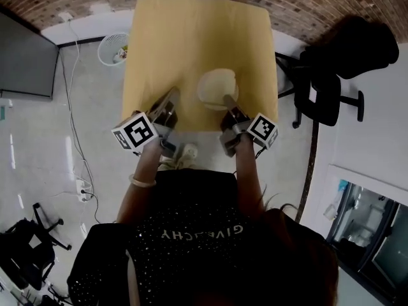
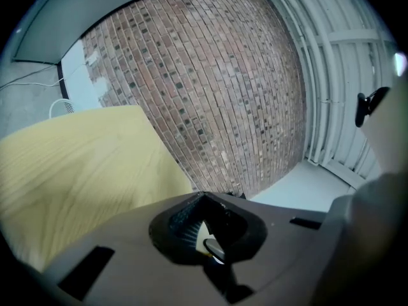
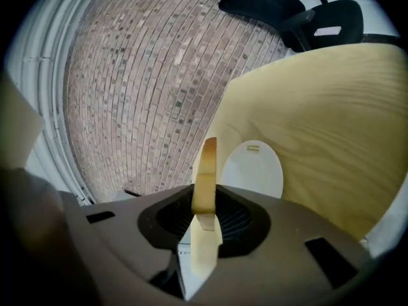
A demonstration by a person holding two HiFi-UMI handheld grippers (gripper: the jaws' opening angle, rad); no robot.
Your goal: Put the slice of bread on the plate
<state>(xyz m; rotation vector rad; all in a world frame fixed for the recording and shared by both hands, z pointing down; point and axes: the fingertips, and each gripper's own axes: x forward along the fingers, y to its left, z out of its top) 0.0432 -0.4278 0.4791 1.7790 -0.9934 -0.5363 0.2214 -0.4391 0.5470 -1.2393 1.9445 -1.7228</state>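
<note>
Right gripper view shows your right hand-held gripper (image 3: 205, 218) clamped on the slice of bread (image 3: 205, 174) (edge-on, upright), with the white plate (image 3: 258, 169) just beyond on the yellow surface (image 3: 331, 126). Your left hand-held gripper (image 2: 207, 238) is closed on nothing.

Pale yellow table (image 1: 191, 37), faint wood grain. White plate (image 3: 258, 171). Slice of bread (image 3: 205, 164): golden-brown crust, cream crumb. Red-brown brick wall (image 2: 210, 75), pale mortar grid. Black chair (image 1: 344, 56). White mesh bin (image 1: 113, 46). Black top (image 1: 197, 254), pale speckle.
</note>
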